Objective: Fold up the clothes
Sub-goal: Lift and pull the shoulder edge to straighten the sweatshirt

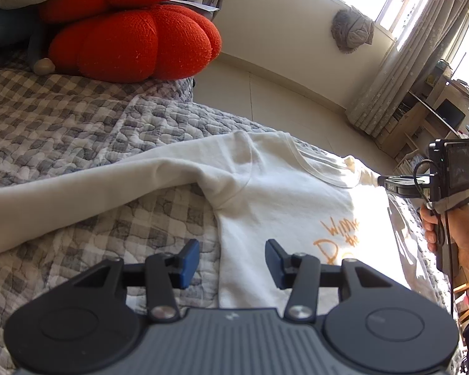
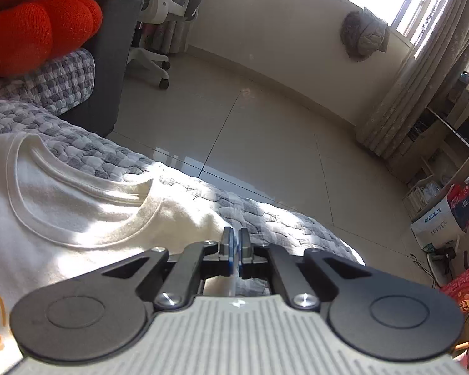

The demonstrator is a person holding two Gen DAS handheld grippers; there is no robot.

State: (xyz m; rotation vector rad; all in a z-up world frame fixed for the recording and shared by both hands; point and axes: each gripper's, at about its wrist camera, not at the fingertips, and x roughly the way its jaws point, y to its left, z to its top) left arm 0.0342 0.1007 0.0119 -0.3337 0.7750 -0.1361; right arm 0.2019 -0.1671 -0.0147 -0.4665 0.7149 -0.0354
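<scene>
White long-sleeved shirt [image 1: 284, 193] with orange lettering lies spread face-up.

Left claw [image 1: 232, 262] jaws apart, empty; right claw [image 2: 234, 243] clamped on shirt [image 2: 78, 218]

Shirt [image 1: 281, 193] on quilt [image 1: 78, 131], cushion [image 1: 131, 43] behind

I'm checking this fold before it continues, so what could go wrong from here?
1. The right gripper is shut on just a small bit of the white sweatshirt at its shoulder; it may slip out when pulled.
2. The left gripper is open over the sweatshirt's side edge, pinning nothing, so the whole garment could slide across the quilt.
3. The long sleeve lies stretched out and could drag or bunch.
</scene>
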